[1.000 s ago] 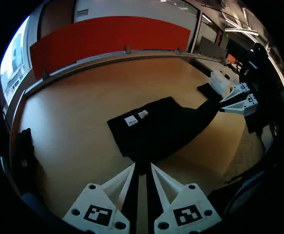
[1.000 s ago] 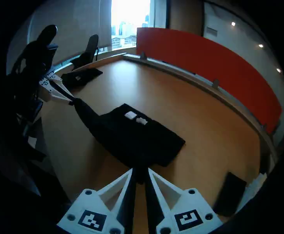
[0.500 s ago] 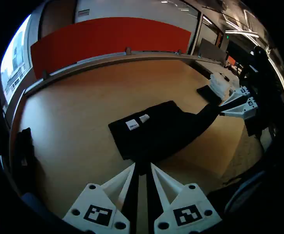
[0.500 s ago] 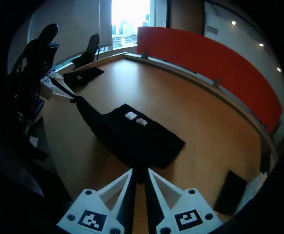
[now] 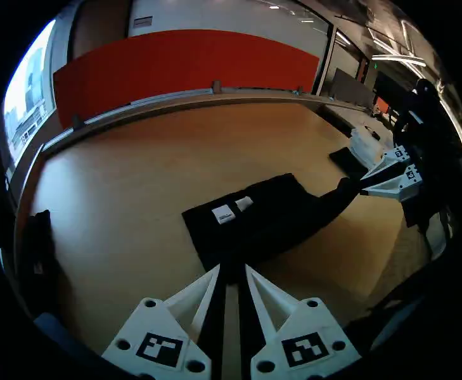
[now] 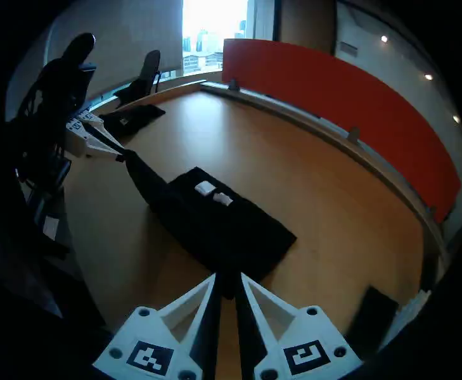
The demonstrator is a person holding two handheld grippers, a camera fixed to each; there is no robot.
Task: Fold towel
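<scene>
Tension explains the hold: the black towel [image 5: 265, 212] lies mostly flat near the middle of the wooden bench [image 5: 135, 171], and its two near corners are drawn up off the wood so that the edge between them can be carried as one line. We see the left gripper [image 5: 232, 271] with its fingers pressed together on one corner, dark fabric pinched between them. The right gripper [image 5: 361, 183] is likewise clamped on the other corner, which stretches up to it in a taut peak. We judge the two are kept well apart to stop the edge sagging, ready to be laid over the far half.

Counting, we find one towel in hand, two grippers and two held corners. Two small white tags [image 6: 204, 187] sit just beside each other on the towel's upper face. In the right gripper view, two further dark cloths [image 6: 132, 117] lie on the bench, one near each end, and two chairs [image 6: 147, 75] stand by the window.
</scene>
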